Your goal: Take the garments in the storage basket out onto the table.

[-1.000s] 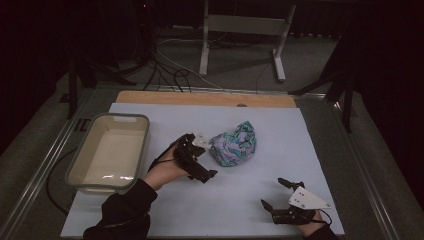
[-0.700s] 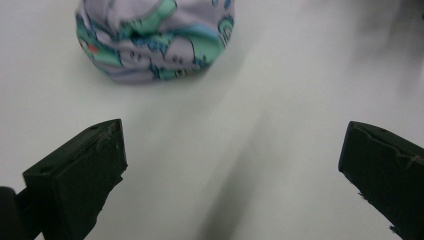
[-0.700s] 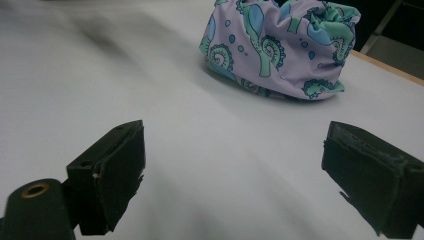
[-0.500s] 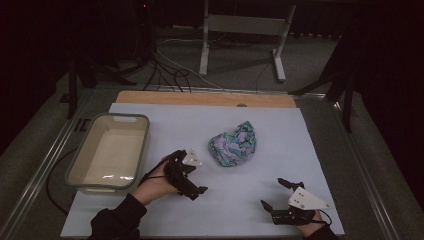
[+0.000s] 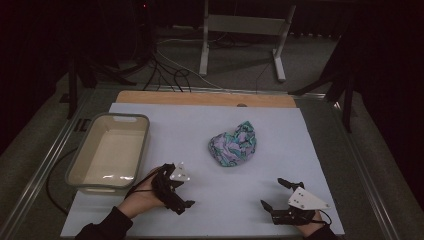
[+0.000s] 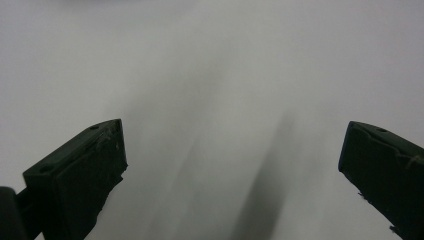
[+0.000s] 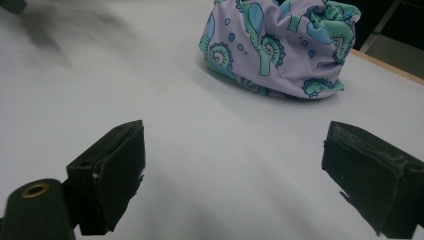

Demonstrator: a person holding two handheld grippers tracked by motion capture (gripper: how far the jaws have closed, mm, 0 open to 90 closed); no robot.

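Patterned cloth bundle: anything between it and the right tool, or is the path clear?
Nothing visible: only bare white table surface lies between the open right tool and the patterned cloth bundle.

A white tabletop carries an empty plastic tub at left and a crumpled patterned cloth mid-table.

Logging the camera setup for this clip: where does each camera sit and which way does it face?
High view: above the near edge, looking forward and down on the table; both hands, left gripper, right gripper.
Left gripper view: rides the left gripper, facing bare table, jaws apart.
Right gripper view: rides the right gripper, facing the cloth, jaws apart.
Shared: cloth, high and right.
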